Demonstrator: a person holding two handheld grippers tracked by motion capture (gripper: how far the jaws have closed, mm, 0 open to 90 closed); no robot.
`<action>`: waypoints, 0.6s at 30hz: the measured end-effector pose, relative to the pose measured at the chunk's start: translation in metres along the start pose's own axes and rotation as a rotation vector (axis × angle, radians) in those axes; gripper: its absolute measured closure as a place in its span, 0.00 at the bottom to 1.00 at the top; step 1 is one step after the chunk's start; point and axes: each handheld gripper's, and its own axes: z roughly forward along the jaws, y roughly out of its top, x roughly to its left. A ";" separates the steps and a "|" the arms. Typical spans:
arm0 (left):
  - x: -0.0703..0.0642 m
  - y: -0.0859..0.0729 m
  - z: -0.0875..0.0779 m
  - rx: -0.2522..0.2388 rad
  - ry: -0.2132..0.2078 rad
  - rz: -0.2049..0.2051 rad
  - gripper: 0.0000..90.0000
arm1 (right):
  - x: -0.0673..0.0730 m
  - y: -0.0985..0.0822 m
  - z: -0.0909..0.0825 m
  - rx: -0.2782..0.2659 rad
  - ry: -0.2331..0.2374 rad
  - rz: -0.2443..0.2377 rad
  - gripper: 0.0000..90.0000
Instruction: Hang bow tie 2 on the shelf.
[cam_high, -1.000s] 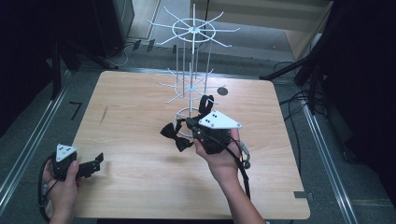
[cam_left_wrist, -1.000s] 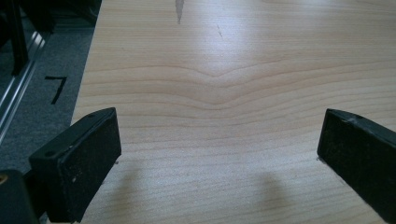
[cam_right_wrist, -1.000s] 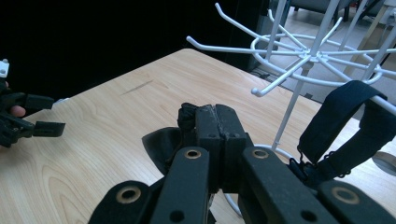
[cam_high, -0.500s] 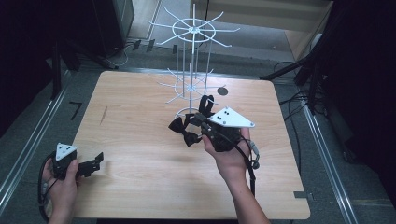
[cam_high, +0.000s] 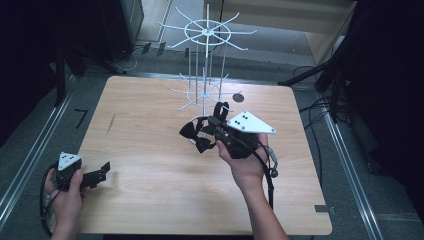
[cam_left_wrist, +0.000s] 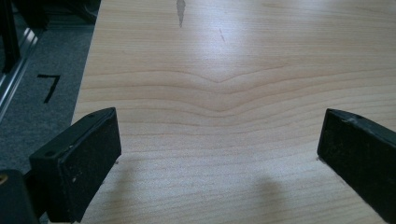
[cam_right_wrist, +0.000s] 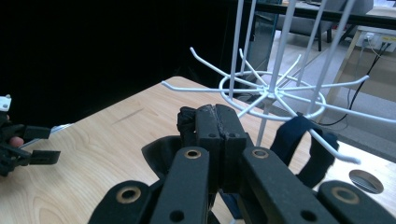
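You have a black bow tie (cam_high: 196, 136) pinched in your right gripper (cam_high: 212, 131), over the middle of the wooden table (cam_high: 150, 200) and just near-side of the white wire hook stand (cam_high: 205, 65). The jaws are shut tight on the fabric at its knot, with the bow's lobes spreading to the left and the black strap loop (cam_high: 220, 109) rising toward the stand's lower ring of hooks.

This looks like the hanging step: the tie is lifted and brought up to the rack, but whether the loop is seated on a prong is not settled. The next move likely calls for sliding the strap loop along one hook until it sits past the upturned tip, and only then letting the jaws part.

The right gripper view gives what the high view cannot. There the strap loop (cam_right_wrist: 303, 144) hangs right at one white hook (cam_right_wrist: 334, 148), whose tip pokes out beyond it, so the loop seems threaded or very nearly so. It also shows the two pads (cam_right_wrist: 217, 140) pressed together on cloth.

Your left gripper (cam_high: 97, 175) rests at the near left corner of the table, well apart from the work. The left gripper view shows its jaws wide apart with bare wood between them.
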 end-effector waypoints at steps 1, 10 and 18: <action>0.000 0.000 0.000 -0.001 -0.001 -0.001 0.00 | 0.000 0.001 0.002 0.001 -0.002 0.001 1.00; 0.001 0.000 0.000 0.004 -0.011 -0.004 0.00 | -0.009 0.005 0.015 0.012 -0.030 0.012 1.00; 0.001 0.000 0.000 0.006 -0.012 -0.004 0.00 | -0.016 0.002 0.027 0.032 -0.048 0.030 1.00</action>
